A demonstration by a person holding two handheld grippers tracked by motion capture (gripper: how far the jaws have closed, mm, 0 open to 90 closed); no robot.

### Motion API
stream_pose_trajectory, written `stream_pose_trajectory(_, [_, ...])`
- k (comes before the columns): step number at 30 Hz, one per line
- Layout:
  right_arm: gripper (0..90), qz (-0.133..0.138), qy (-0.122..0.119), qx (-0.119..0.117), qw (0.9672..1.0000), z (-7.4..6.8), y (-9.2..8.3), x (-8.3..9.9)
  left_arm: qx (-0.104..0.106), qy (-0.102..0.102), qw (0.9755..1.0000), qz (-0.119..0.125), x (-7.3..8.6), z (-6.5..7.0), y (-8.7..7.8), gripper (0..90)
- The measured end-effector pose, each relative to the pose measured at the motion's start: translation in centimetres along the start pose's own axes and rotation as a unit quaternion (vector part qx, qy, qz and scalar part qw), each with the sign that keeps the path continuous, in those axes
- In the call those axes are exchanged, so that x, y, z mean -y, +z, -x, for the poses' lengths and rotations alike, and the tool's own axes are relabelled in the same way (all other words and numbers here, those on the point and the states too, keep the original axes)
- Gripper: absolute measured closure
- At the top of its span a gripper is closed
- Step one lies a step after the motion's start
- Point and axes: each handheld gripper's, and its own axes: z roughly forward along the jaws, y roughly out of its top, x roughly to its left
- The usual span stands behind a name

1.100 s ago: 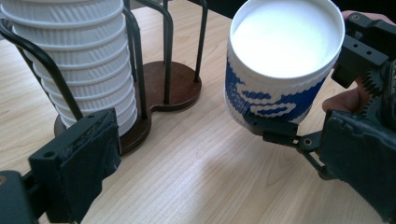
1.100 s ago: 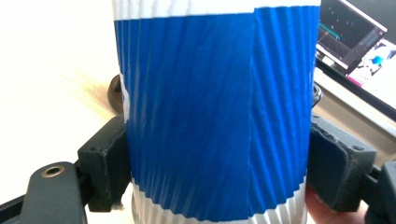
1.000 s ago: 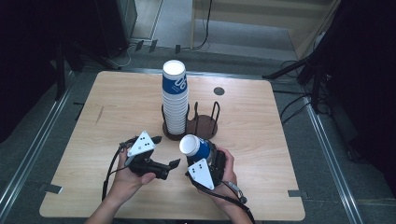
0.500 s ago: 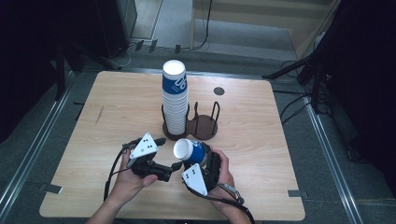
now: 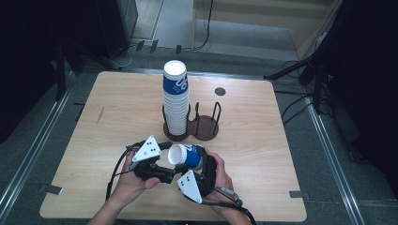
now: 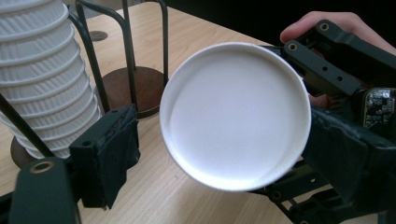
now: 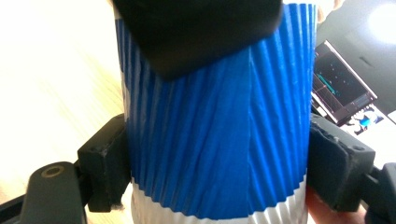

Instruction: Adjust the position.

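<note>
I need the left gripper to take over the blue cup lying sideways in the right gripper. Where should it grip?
Probably at the rim of the blue cup: its open mouth faces the left gripper, while the right gripper clamps the ribbed wall. Come in from the mouth side, one jaw inside, one outside.

Left claw (image 5: 164,161) jaws closing around tilted cup (image 5: 185,156) rim.

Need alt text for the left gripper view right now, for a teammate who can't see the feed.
A white-lined paper cup, held sideways by the right gripper, faces its open mouth at the camera between the left gripper's black jaws, which have just been closing around it. Behind it on the wooden table stands a stack of ribbed cups in a wire holder.
</note>
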Motion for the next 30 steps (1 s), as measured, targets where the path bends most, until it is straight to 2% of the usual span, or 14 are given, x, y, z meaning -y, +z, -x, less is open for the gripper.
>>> stream_pose_trajectory(10, [18.3,0.006,-0.017,-0.007,0.9998,-0.45,-0.09,-0.08,0.019,0.005,0.9998,-0.001,0.05,0.24,0.13,16.3])
stream_pose_trajectory(13, [18.4,0.008,-0.022,-0.008,0.9997,-0.46,-0.11,-0.05,0.018,0.002,0.9998,0.001,0.05,0.24,0.11,21.6])
stream_pose_trajectory(30, [18.3,0.008,-0.026,-0.008,0.9996,-0.36,-0.09,0.05,0.020,0.001,0.9998,-0.003,-0.01,0.25,0.01,27.4])
